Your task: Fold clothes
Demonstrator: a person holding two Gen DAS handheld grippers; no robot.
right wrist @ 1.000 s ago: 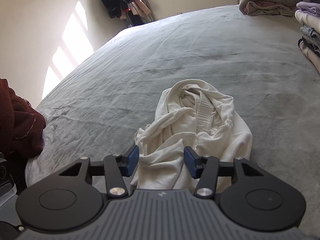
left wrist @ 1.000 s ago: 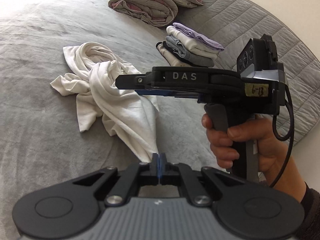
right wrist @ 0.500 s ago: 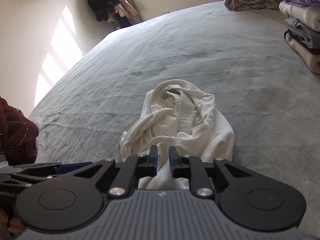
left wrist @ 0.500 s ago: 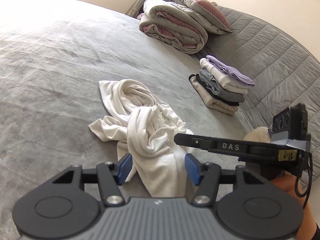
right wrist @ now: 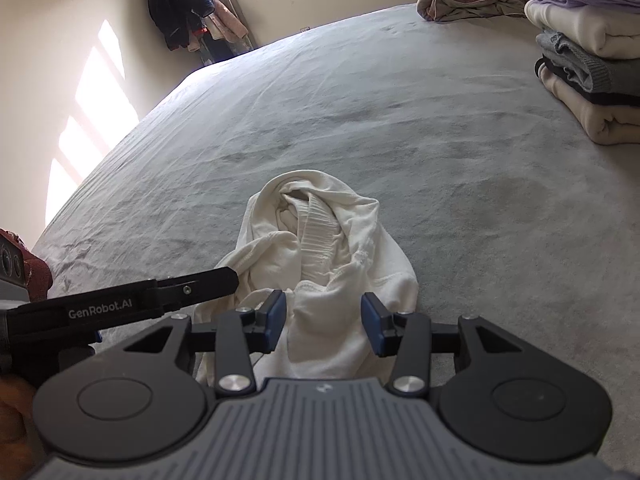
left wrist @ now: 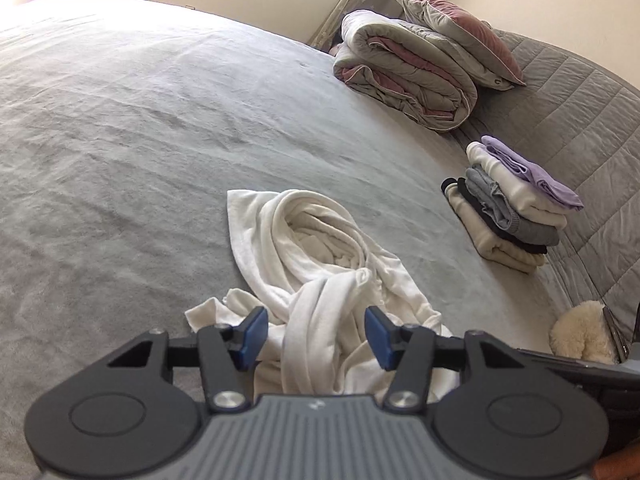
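Both grippers are hovering over a crumpled white garment (left wrist: 320,264) lying on the grey bed (left wrist: 120,140).

The left gripper (left wrist: 316,332) is holding its jaws apart, having just been closing, with cloth lying between the blue pads but not pinched; the right gripper (right wrist: 323,322) is also standing apart, having just been opening, over the garment's near edge. The left view is showing a folded duvet (left wrist: 404,76), a pillow (left wrist: 456,36) and a stack of folded clothes (left wrist: 512,200) to the far right; the right view alone is showing dark clothes hanging (right wrist: 176,4) by the far window and sunlit wall.
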